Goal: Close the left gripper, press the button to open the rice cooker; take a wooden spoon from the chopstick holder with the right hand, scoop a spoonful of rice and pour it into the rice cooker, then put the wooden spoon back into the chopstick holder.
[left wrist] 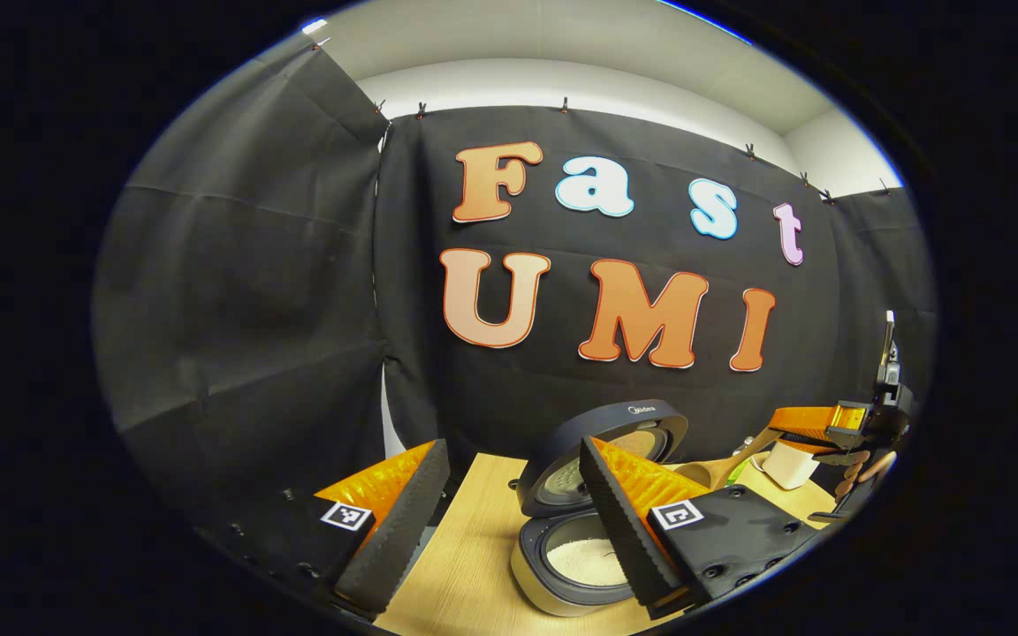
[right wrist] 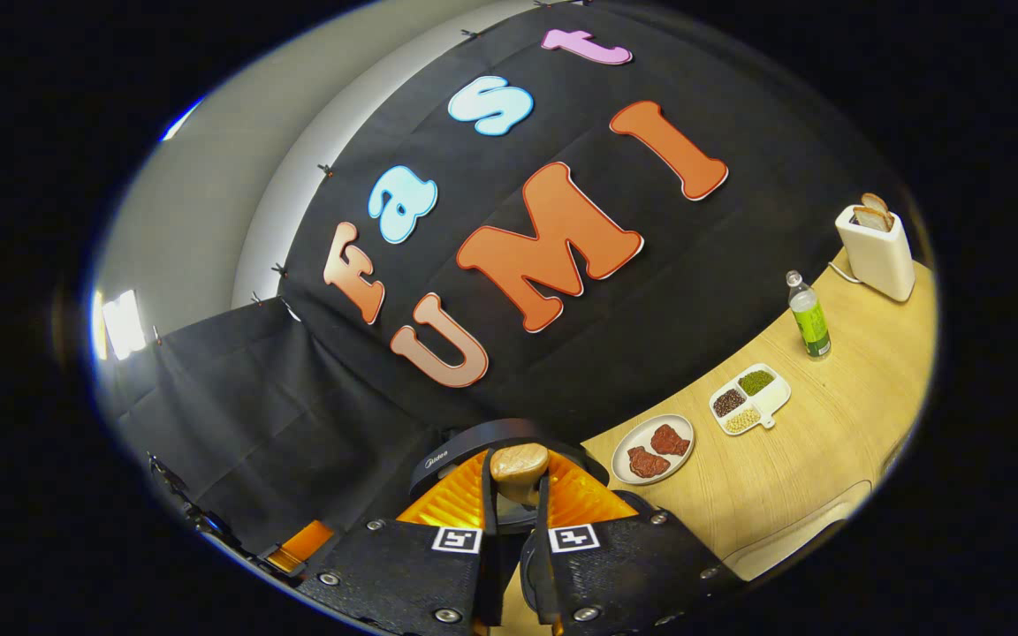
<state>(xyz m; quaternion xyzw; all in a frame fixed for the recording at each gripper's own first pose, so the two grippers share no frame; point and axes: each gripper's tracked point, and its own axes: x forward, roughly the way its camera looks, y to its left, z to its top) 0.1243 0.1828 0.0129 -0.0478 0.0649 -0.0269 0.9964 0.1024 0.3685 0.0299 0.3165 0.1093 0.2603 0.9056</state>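
Left gripper (left wrist: 509, 521): fingers spread wide, nothing between them, raised above the table's near edge. Right gripper (right wrist: 516, 521): fingers drawn close, clamped on the wooden spoon (right wrist: 519, 463); in the left gripper view it sits far right (left wrist: 805, 440), a hand (left wrist: 862, 468) behind it.

Rice cooker (left wrist: 562, 565) dark lid, cream body; bottle (right wrist: 809, 319) green label; toaster (right wrist: 875, 244) white; table (right wrist: 836, 442) light wood.

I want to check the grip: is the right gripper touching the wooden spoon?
Touching. In the right gripper view, the right gripper has its two fingers closed on the wooden spoon, one on each side, with no gap visible.
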